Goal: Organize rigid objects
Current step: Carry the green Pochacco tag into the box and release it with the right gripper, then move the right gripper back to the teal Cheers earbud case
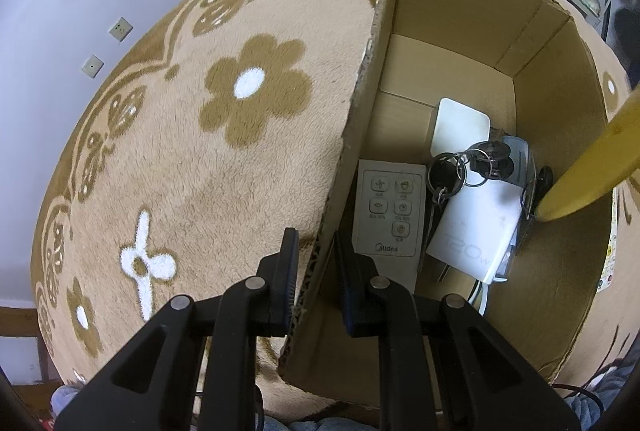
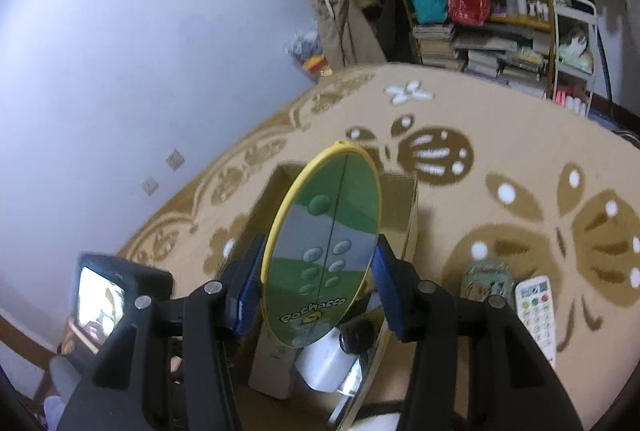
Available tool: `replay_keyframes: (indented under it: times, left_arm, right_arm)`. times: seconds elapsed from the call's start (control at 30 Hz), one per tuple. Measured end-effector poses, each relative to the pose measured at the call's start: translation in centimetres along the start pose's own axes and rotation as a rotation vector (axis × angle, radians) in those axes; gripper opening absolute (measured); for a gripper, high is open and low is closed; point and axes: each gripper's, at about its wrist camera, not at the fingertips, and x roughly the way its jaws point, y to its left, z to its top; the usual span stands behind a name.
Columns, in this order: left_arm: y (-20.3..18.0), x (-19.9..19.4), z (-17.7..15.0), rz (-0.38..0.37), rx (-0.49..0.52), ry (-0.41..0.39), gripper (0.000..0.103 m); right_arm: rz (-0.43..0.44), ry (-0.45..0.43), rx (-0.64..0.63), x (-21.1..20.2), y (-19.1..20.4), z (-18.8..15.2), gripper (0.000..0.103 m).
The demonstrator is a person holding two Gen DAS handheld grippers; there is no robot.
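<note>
At the near wall of the cardboard box (image 1: 404,7) on the blanket (image 1: 192,159), the left tool (image 1: 316,279) is clamping the wall to steady it while the right tool (image 2: 320,283), half open, is gripping the yellow-rimmed oval toy (image 2: 324,243) by its edges and holding it over the box.

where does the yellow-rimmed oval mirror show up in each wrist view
Left wrist view: only the yellow-rimmed oval mirror edge enters from the right, its tip dipping into the open brown cardboard box.
Right wrist view: centre, filling the space between the right gripper pads, which clamp its rim above the box.
Shared landmark: the cardboard box with the white charger block inside.
</note>
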Motion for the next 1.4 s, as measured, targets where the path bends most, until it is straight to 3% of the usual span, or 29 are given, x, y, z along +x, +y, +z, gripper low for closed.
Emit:
replay_keyframes:
  times: [0.3,0.33,0.43,0.6,0.7,0.97,1.17,1.4]
  left_arm:
    - [-0.1,0.0,0.0,0.009,0.002,0.003,0.017]
    - [0.0,0.1,0.1,0.009,0.001,0.003,0.017]
    - [0.0,0.1,0.1,0.007,-0.002,0.005,0.018]
    - [0.0,0.2,0.2,0.009,-0.003,0.005,0.018]
    - [0.0,0.3,0.2,0.004,-0.006,0.006,0.018]
    - [0.1,0.3,0.1,0.004,-0.007,0.006,0.018]
    - [0.1,0.3,0.1,0.001,-0.013,0.006,0.018]
    - [0.1,0.1,0.0,0.002,-0.011,0.005,0.018]
  right_arm:
    - [0.011,0.054,0.050,1.3,-0.6,-0.9,0.055]
    - [0.012,0.048,0.056,1.3,-0.7,-0.7,0.057]
    - [-0.001,0.031,0.074,0.8,-0.9,-0.6,0.082]
    - [-0.026,0.018,0.045,-0.3,-1.1,0.1,0.088]
    - [-0.052,-0.009,0.042,-1.2,-1.6,0.5,0.099]
    - [-0.210,-0.025,0.039,-1.6,-4.6,1.0,0.100]
    - [-0.246,-0.046,0.067,-0.9,-6.8,0.9,0.100]
    - [-0.297,-0.002,0.065,1.0,-8.6,0.1,0.100]
